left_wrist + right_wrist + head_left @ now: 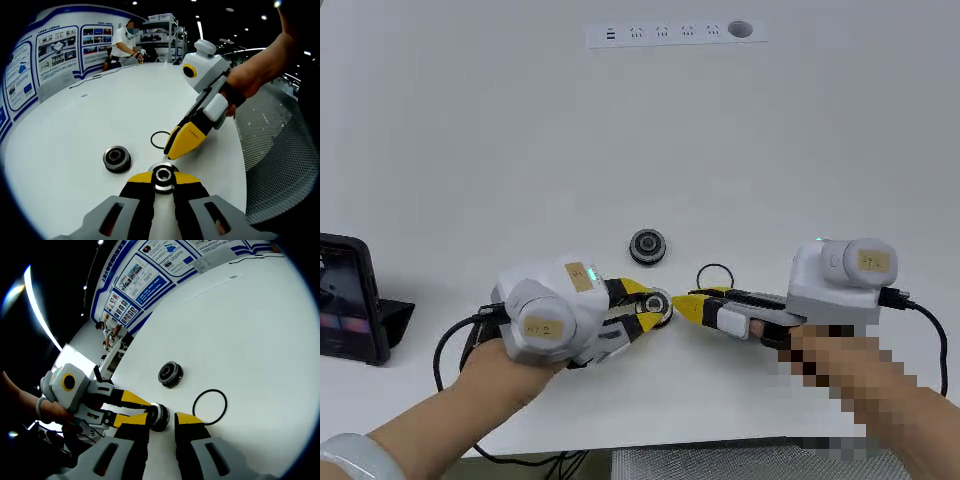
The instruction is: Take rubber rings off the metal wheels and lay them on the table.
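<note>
My left gripper (650, 306) is shut on a small metal wheel (660, 302), which sits between its yellow tips (163, 176) just above the table. My right gripper (684, 303) points at that wheel (159, 416) from the right. Its jaws (162, 421) stand a little apart with nothing between them. It also reaches in from the right in the left gripper view (182, 142). A loose black rubber ring (715, 275) lies flat on the table just behind the right gripper (210, 406) (161, 139). A second wheel (647, 245) with a dark rim stands farther back (117, 158) (170, 374).
A dark tablet (345, 297) on a stand rests at the left edge, with black cables (450, 345) by my left wrist. A white power strip (675, 32) lies along the far side of the white table (500, 150). People (125, 42) stand at another bench in the background.
</note>
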{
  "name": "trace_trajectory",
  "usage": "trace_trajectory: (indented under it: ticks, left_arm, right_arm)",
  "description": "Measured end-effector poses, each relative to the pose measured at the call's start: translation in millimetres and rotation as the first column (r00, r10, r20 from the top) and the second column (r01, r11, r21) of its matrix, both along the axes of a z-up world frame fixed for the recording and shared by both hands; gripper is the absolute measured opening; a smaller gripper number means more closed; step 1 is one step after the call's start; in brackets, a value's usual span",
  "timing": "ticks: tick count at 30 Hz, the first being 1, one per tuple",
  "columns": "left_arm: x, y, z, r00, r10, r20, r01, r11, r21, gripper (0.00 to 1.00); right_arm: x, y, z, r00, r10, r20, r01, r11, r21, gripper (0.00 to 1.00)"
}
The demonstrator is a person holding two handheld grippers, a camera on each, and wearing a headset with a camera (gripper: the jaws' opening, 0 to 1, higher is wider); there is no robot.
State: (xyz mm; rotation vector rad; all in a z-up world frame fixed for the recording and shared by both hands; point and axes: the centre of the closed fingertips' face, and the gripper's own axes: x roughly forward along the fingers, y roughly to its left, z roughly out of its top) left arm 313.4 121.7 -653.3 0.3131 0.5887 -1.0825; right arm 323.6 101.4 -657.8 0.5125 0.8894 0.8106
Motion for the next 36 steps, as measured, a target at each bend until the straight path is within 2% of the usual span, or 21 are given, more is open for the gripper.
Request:
trace_trajectory:
  ticks: [23, 36]
  left_arm:
    - [0.6, 0.7, -0.7, 1.0, 0.008, 0.001, -0.008, 1.0, -0.012, 0.14]
    - [0.9, 0.8, -0.9, 1.0, 0.009, -0.001, -0.009, 1.0, -0.011, 0.14]
  right_arm:
    - [-1.7, 16.0, -6.2, 0.995, 0.011, -0.101, -0.004, 0.998, 0.068, 0.22]
    - [-9.6, 12.8, -1.6, 0.993, 0.022, -0.117, -0.012, 0.996, 0.086, 0.17]
